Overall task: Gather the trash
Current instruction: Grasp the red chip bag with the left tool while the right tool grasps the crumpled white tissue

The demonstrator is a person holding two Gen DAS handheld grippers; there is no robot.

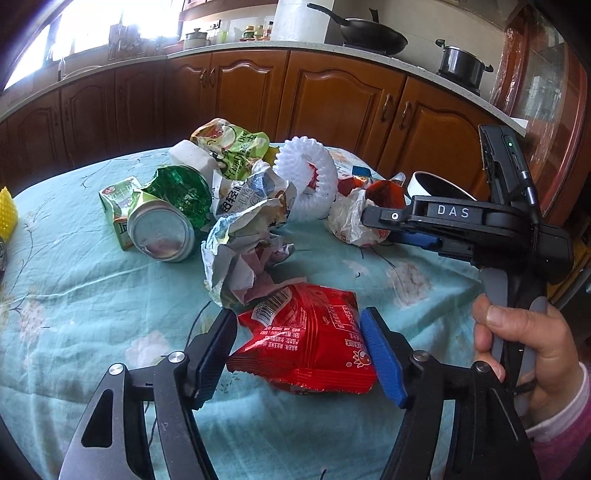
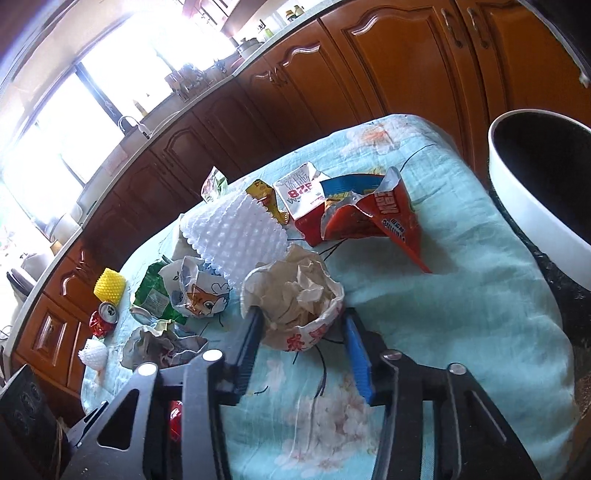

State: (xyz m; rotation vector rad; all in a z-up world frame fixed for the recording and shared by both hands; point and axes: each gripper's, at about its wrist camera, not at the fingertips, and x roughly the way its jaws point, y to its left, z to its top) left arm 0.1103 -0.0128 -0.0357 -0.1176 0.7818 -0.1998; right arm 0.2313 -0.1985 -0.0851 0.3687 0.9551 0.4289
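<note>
The right hand-held gripper (image 1: 402, 230) carries a white label reading "DAS". A torn red-and-white carton (image 2: 301, 195) shows "828" upside down. The red packet (image 1: 306, 347) bears a barcode; its other print is too small to read.

White bin (image 2: 535, 206) cut off by right frame edge (interior dark, contents indeterminable). Yellow foam net (image 1: 7, 212) cropped at left edge. Countertop bottles (image 1: 258, 32) too small to identify.
</note>
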